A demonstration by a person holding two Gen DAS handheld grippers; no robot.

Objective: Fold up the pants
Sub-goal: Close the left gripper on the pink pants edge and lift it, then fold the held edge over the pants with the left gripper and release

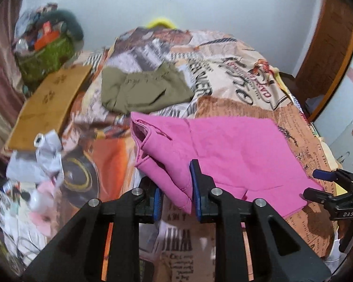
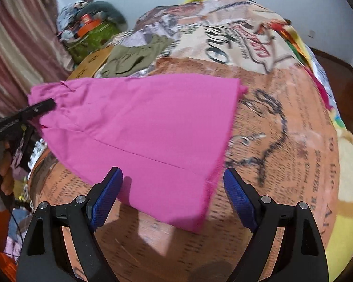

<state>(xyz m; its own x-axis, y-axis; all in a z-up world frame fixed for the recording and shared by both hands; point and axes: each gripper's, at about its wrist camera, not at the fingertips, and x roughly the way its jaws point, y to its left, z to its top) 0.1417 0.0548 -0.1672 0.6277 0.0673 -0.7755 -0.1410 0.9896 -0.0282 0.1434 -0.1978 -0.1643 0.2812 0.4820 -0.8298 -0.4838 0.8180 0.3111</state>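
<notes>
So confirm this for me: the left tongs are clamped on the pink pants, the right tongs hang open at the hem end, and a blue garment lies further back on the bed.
One slip: the garment further back on the bed is olive green, not blue, as the left wrist view shows. The rest holds: left tongs clamped on the pink pants, right tongs open at the hem end.

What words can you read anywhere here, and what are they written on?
"BAS": on the right gripper, seen from the left wrist camera.
On the bedspread: newspaper-style print and a red script logo, upside down or sideways, too blurred to read for certain.
On the left gripper: tiny white print on its side, too small to read.
On the pants: no words.
</notes>
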